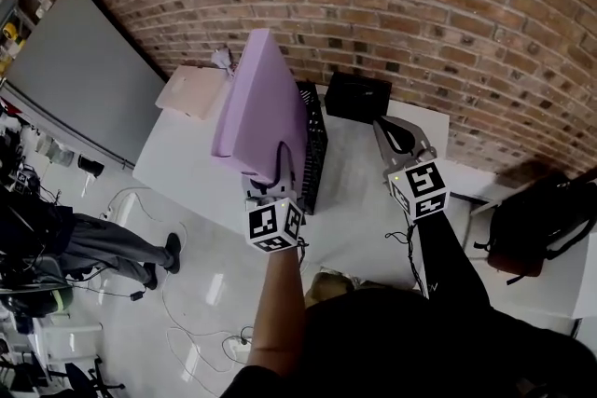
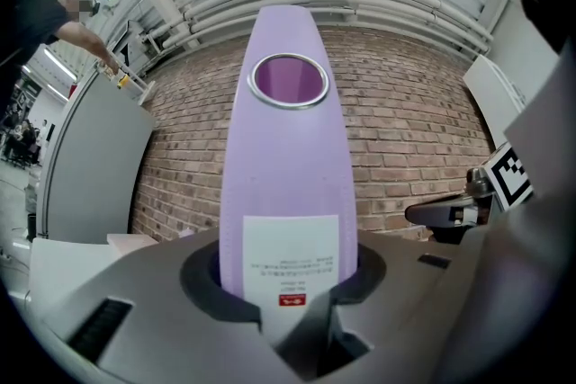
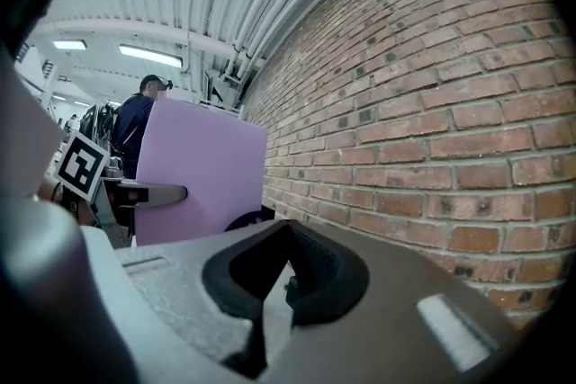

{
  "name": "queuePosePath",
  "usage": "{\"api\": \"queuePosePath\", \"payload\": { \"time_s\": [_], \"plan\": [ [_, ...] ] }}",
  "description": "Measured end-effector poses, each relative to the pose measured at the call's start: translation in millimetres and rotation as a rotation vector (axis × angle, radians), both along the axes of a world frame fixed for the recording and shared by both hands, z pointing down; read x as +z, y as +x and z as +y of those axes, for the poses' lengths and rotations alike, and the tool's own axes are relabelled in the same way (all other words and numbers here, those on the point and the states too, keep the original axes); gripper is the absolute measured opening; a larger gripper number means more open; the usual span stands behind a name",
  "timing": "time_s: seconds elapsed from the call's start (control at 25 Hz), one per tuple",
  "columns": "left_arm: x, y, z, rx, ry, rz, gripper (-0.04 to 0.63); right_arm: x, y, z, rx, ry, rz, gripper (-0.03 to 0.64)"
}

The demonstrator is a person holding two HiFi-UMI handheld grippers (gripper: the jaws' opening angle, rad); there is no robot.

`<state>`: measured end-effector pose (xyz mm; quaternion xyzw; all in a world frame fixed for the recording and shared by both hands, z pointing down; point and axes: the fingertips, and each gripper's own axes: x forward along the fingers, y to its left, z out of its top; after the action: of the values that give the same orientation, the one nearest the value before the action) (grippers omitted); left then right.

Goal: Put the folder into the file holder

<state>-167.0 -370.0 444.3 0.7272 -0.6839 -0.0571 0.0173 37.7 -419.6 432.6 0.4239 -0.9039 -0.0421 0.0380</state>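
Note:
A lilac lever-arch folder (image 1: 261,107) stands upright in the air, spine toward me, with a white label and a metal finger ring (image 2: 288,81). My left gripper (image 1: 278,168) is shut on its lower edge; in the left gripper view the jaws (image 2: 301,319) clamp the spine just below the label. The black mesh file holder (image 1: 315,149) stands on the white table (image 1: 187,163), directly behind and right of the folder. My right gripper (image 1: 396,133) hovers to the right of the holder, shut with nothing in it (image 3: 261,319). The folder (image 3: 198,171) fills the left of the right gripper view.
A black box (image 1: 357,96) sits at the table's back, against the brick wall (image 1: 420,5). A beige flat item (image 1: 191,93) lies at the far left corner. A person's legs (image 1: 112,247) and cables are on the floor at left; a black bag (image 1: 541,219) is at right.

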Motion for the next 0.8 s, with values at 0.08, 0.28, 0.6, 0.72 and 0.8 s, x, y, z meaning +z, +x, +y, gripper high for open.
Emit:
{"api": "queuePosePath", "payload": {
  "time_s": [0.08, 0.28, 0.6, 0.72, 0.8],
  "plan": [
    [3.7, 1.5, -2.2, 0.005, -0.008, -0.004, 0.156, -0.1, 1.1, -0.2, 0.002, 0.001, 0.003, 0.000],
    [16.4, 5.1, -3.4, 0.011, -0.023, -0.006, 0.156, -0.9, 3.4, 1.3, 0.001, 0.013, 0.013, 0.000],
    [31.7, 2.5, -6.6, 0.023, -0.056, 0.003, 0.156, -3.4, 3.5, -0.4, 0.011, 0.016, 0.019, 0.000],
    [37.2, 2.9, -5.5, 0.029, -0.066, 0.005, 0.156, -4.0, 2.5, 1.7, 0.012, 0.019, 0.023, 0.000],
    [42.0, 3.8, -5.0, 0.035, -0.074, 0.005, 0.156, -3.0, 2.9, 3.1, 0.014, 0.019, 0.027, 0.000]
  ]
}}
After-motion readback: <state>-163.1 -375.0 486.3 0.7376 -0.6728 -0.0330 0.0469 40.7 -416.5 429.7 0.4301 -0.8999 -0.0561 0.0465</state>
